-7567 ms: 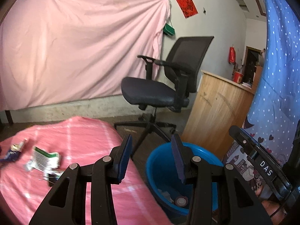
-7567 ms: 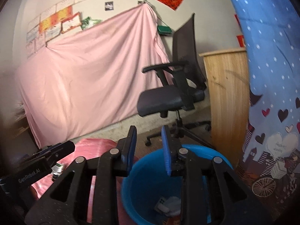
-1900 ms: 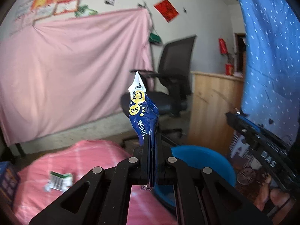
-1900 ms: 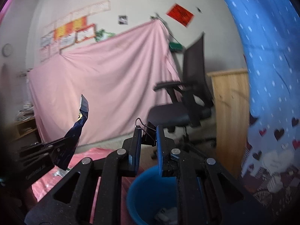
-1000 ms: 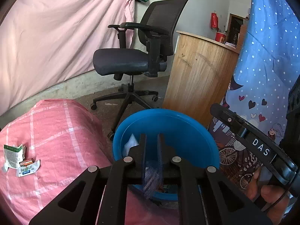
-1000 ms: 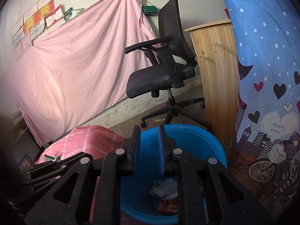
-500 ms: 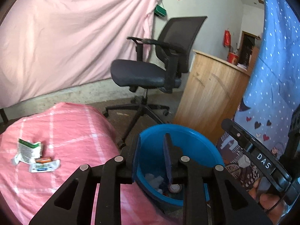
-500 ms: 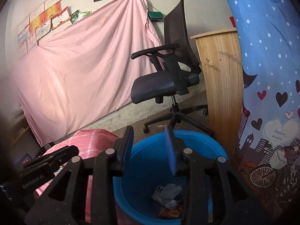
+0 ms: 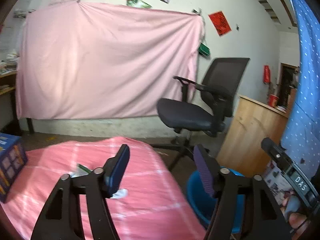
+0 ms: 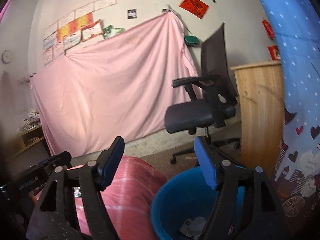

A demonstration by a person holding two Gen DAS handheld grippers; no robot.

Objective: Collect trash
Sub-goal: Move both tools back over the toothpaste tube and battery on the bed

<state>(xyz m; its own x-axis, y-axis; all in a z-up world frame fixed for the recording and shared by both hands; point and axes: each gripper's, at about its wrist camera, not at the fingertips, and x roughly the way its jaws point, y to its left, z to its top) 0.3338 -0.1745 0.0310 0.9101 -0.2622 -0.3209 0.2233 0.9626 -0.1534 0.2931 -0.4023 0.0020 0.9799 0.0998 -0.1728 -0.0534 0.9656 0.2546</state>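
A blue trash bucket (image 9: 202, 200) stands on the floor at the right of the pink-covered table (image 9: 144, 204); in the right wrist view the bucket (image 10: 172, 196) holds crumpled wrappers (image 10: 192, 228). My left gripper (image 9: 162, 172) hangs over the table's right edge, its jaws opening with nothing between them. A green-and-white wrapper (image 9: 82, 170) and a white scrap (image 9: 120, 194) lie on the table behind its left finger. My right gripper (image 10: 160, 164) is above the bucket's near left rim, jaws opening wide and empty. Each gripper shows at the edge of the other's view.
A black office chair (image 9: 200, 108) stands behind the bucket, a wooden counter (image 9: 250, 134) to its right. A blue dotted curtain (image 9: 304, 100) hangs at the far right. A blue box (image 9: 10, 164) sits at the table's left edge. A pink sheet (image 9: 104, 64) covers the back wall.
Both grippers let their trash fall into the bucket, then opened wide and rose. The left one swung left, from above the bucket to over the table.
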